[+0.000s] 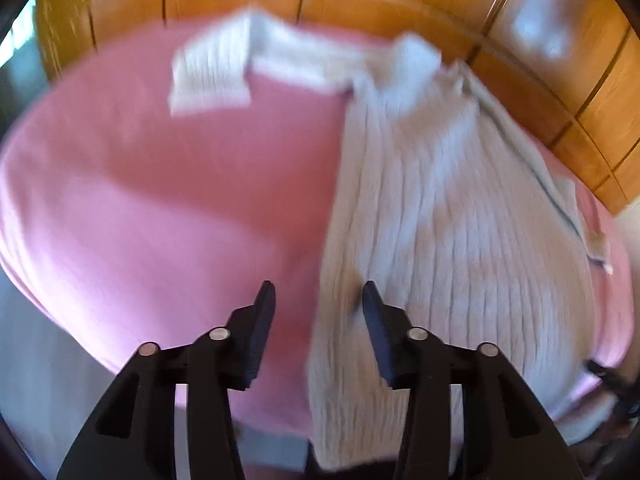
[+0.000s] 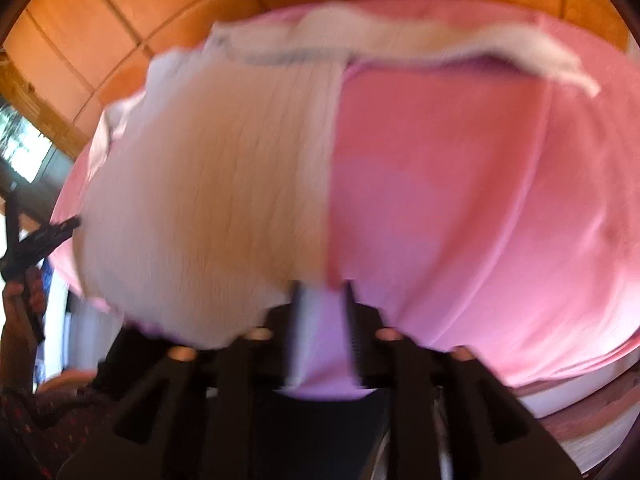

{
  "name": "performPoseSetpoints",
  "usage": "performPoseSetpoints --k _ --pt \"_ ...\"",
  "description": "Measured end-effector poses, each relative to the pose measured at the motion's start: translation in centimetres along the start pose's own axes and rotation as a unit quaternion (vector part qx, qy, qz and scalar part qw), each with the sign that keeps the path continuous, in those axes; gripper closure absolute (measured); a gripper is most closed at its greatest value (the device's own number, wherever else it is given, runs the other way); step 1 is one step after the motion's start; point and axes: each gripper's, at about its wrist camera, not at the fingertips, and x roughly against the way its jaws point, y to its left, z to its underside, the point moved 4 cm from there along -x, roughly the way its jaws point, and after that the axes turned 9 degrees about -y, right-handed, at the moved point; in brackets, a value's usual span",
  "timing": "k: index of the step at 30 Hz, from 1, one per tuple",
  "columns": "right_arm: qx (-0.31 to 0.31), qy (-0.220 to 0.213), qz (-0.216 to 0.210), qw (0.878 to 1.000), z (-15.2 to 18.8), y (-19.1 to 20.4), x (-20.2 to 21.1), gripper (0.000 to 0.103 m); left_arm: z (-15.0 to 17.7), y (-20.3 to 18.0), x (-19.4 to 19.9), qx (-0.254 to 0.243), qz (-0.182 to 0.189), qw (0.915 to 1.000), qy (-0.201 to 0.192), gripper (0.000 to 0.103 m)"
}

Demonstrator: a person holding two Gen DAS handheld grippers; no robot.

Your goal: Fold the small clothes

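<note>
Motion blur everywhere, and plenty runs off the frame.

The sweater [image 1: 420, 208] smears in both views; its hem drops behind the left gripper [image 1: 319, 300] and off the bottom edge, and its knit ribs are lost on the right wrist. The sleeve [image 1: 212, 72] is a soft white streak. The right gripper [image 2: 322, 292] is blurred, so any contact with cloth is unreadable. A hand [image 2: 18, 304] is cut by the left edge.
</note>
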Motion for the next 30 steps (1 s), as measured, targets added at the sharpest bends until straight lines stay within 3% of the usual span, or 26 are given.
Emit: performPoseSetpoints --k 1,4,7,9,10,12,15,20,22,23,25,30 --pt "-0.003 -0.017 0.015 1.0 -0.5 -0.4 0.8 0.055 -0.5 -0.6 0.3 0.001 0.014 0.9999 -0.01 0.059" --pt "-0.013 -0.065 0.084 0.994 -3.7 -3.6 1.5 0.055 -1.7 -3.3 0.6 -0.005 0.057 0.9977 -0.037 0.059" --pt "-0.075 -0.094 0.121 0.985 -6.0 -7.5 1.1 0.057 -1.3 -7.0 -0.2 -0.045 0.085 0.9946 -0.038 0.059" --pt "-0.088 -0.123 0.178 0.972 -7.7 -9.9 1.2 0.058 -0.4 -10.2 -1.5 -0.068 0.111 0.9913 -0.018 0.059" --pt "-0.046 -0.14 0.232 0.962 -8.6 -10.3 1.1 0.056 -0.1 -11.2 -2.0 -0.073 0.12 0.99 -0.011 0.059" --pt "0.024 -0.145 0.292 0.945 -9.7 -10.7 0.1 0.053 0.8 -14.0 -3.3 -0.092 0.139 0.986 0.005 0.059" --pt "0.117 -0.137 0.321 0.93 -10.4 -11.0 -1.9 0.047 1.7 -16.4 -4.5 -0.119 0.149 0.9816 0.017 0.059" --pt "0.206 -0.138 0.334 0.909 -11.5 -11.5 -5.2 0.039 2.0 -19.5 -6.4 -0.143 0.157 0.9768 0.028 0.059" --pt "0.226 -0.124 0.346 0.902 -12.6 -12.5 -7.2 0.047 1.7 -20.1 -6.8 -0.149 0.16 0.9753 0.031 0.059" --pt "0.224 -0.118 0.351 0.902 -13.2 -13.5 -7.6 0.071 1.4 -20.5 -7.1 -0.151 0.159 0.9751 0.032 0.059" --pt "0.2 -0.109 0.35 0.909 -13.6 -14.5 -7.5 0.094 0.4 -21.0 -7.9 -0.149 0.164 0.9744 0.035 0.059" --pt "0.161 -0.127 0.307 0.929 -14.1 -14.2 -3.0 0.096 -2.6 -22.6 -12.2 -0.15 0.169 0.9735 0.038 0.059"
